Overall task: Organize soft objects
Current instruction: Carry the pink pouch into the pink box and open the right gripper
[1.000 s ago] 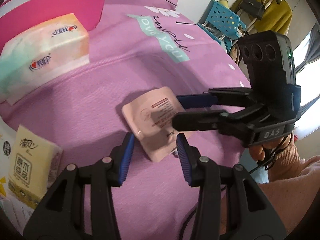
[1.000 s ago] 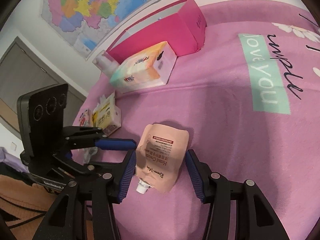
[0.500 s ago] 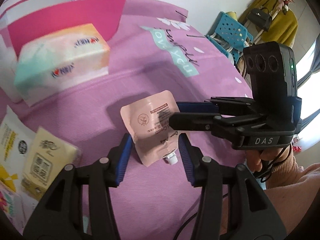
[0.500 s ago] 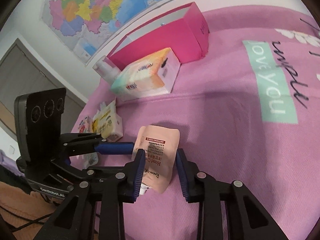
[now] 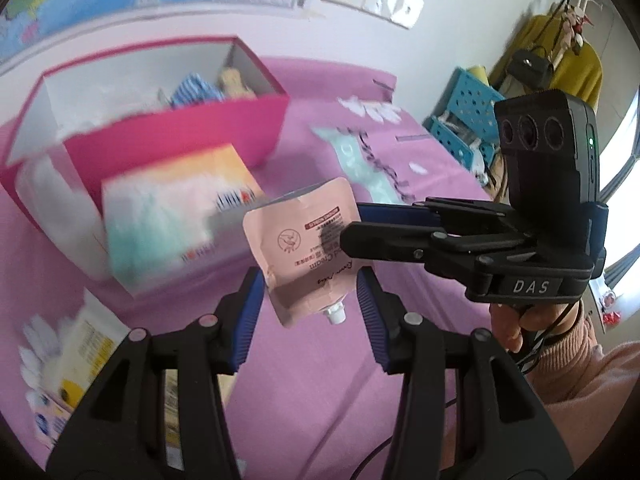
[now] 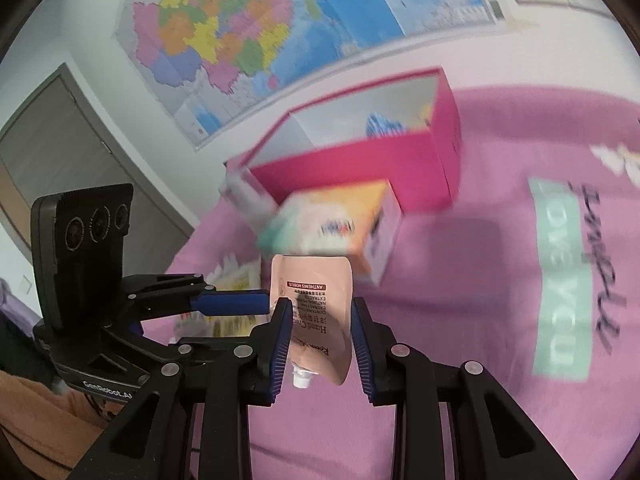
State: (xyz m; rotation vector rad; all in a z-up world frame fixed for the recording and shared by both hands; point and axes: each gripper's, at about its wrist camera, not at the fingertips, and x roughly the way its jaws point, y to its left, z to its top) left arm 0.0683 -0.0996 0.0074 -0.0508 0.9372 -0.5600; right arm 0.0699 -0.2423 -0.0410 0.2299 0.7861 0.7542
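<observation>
A pink hand cream pouch (image 5: 304, 246) with a white spout hangs in the air above the purple bedspread (image 5: 312, 380). My right gripper (image 6: 320, 340) is shut on the pouch (image 6: 316, 320) from both sides and holds it up. In the left wrist view my right gripper (image 5: 354, 228) reaches in from the right. My left gripper (image 5: 310, 304) is open, its blue pads either side of the pouch's lower end, not clearly touching. A pink open box (image 5: 176, 120) with soft items inside stands behind.
A pastel tissue pack (image 5: 172, 216) lies in front of the pink box (image 6: 360, 164). Small tissue packets (image 5: 80, 344) lie at the left edge. A blue crate (image 5: 464, 116) and clothes rack stand beyond the bed. A map covers the wall (image 6: 248, 24).
My right gripper, shut on the pouch, has lifted it off the bedspread. Both grippers have risen and tilted up, so the pink box's inside now shows.
</observation>
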